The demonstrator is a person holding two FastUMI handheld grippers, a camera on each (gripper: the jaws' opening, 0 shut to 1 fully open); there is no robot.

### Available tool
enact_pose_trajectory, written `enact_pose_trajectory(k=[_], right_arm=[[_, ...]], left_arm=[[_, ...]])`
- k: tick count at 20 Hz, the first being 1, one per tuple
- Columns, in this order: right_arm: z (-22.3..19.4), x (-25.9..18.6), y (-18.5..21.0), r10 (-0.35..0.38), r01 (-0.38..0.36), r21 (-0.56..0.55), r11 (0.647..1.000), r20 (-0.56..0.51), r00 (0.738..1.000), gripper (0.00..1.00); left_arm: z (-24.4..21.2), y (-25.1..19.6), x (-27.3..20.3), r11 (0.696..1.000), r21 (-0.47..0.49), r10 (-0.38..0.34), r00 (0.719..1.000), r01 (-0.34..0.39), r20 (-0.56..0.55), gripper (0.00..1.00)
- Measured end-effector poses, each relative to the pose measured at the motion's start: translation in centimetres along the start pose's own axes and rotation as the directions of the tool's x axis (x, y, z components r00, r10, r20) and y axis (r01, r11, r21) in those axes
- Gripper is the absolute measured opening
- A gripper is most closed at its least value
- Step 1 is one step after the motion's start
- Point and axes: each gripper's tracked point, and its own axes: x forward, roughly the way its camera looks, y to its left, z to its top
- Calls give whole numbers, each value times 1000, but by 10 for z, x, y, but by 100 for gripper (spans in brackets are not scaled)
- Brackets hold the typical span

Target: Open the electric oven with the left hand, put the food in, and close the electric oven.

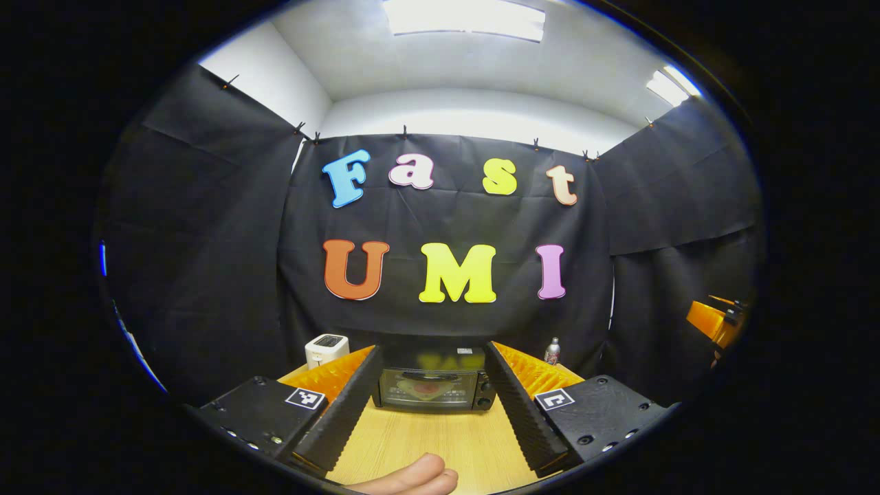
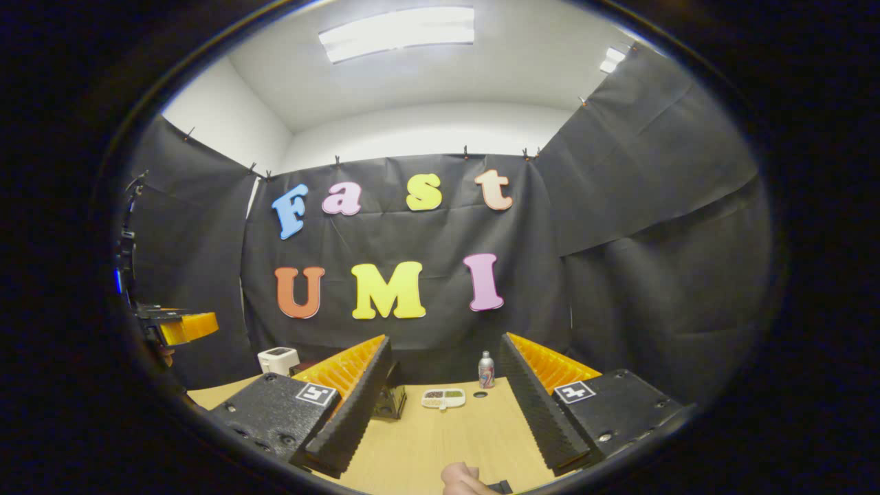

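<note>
Black electric oven (image 1: pixel 434 388) on worktop (image 1: pixel 440 440), door closed; left claw (image 1: pixel 430 405) and right claw (image 2: pixel 447 412) level, apart, empty.

Both cams sit low over the table's (image 1: pixel 440 440) near edge facing the back wall: left gripper view squares on the oven (image 1: pixel 434 388) at the far edge, right gripper view sits further right, both sharing toaster (image 2: pixel 278 359) and bottle (image 2: pixel 486 370).

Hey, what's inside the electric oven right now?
Through the closed glass door of the electric oven a rack and a reddish blur show, possibly a reflection. The dark glass hides the rest, so I cannot tell whether food is inside.
</note>
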Motion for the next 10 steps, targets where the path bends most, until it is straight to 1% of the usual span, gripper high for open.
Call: enact_pose_trajectory(k=[2, 3, 4, 7, 10], right_arm=[[-4, -5, -8, -18, 18, -11, 1000, -5, 1000, 95], [-3, -6, -11, -26, 26, -13, 1000, -2, 1000, 95], [-4, -7, -12, -27, 27, -14, 1000, -3, 1000, 95], [-12, -6, -13, -13, 12, -10, 1000, -30, 999, 95], [-16, -5, -22, -30, 30, -6, 1000, -41, 999, 95]], left_arm=[[-10, -5, -13, 1000, 10, -9, 1000, 9, -14, 95], [-12, -7, -11, 1000, 17, -15, 1000, 15, -13, 95], [-10, -8, -13, 999, 29, -21, 1000, 21, -11, 95], [-4, -5, -14, 999, 45, 4, 1000, -5, 5, 95], [-11, -14, -13, 999, 50, -14, 1000, 15, -9, 95]])
